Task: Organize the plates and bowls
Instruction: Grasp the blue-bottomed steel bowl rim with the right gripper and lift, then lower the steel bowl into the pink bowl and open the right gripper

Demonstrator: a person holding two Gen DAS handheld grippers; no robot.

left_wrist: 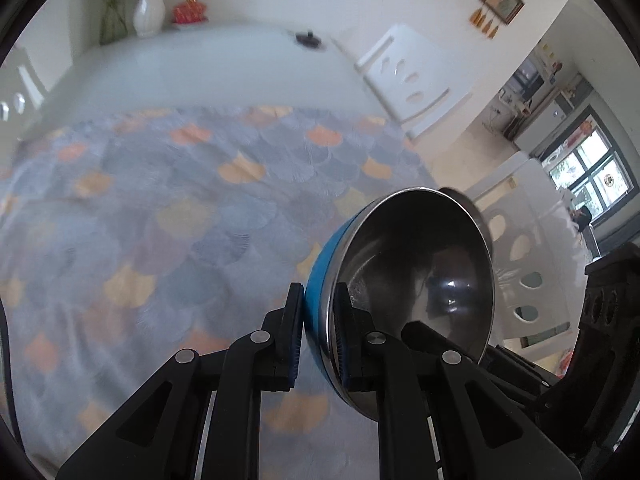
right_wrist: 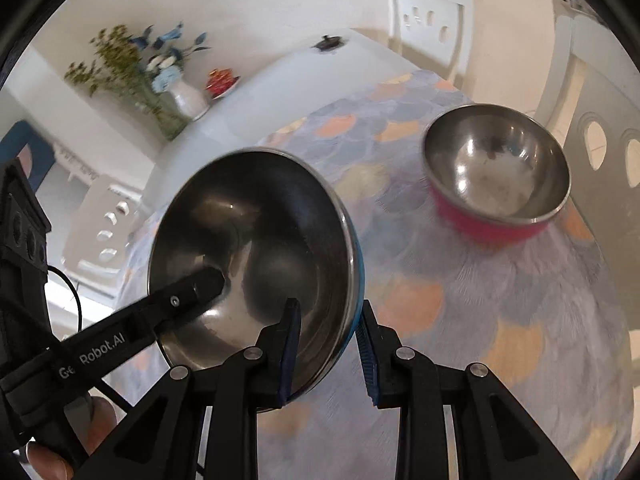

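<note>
We've got the blue-sided steel bowl (right_wrist: 256, 248) off the table (left_wrist: 208, 56), tipped on edge above the scale-pattern cloth (left_wrist: 160, 208). Both tongs clamp its rim: left tongs (left_wrist: 318, 334) pinched narrow on the wall, one pad on the blue outside, one inside. Right tongs (right_wrist: 330, 350) straddle the opposite rim stretch the same way; the outer pad looks a hair off the blue wall, so we read that grip as the weaker one.

Risks from here:
- Two rim pinches on a slick steel wall. If the hands drift apart or twist against each other, one pad slides and the bowl pivots out of the other.
- Tilt is steep; a slip drops it rim-first onto the cloth, or into the pink-sided steel bowl (right_wrist: 500, 184) standing upright further along the table.
- Cloth could snag or drag when we set down.

Orientation: bowl is round, so no real long axis; its mouth faces sideways toward the right-wrist camera, blue underside toward the left-wrist side, rim plane near vertical.
</note>
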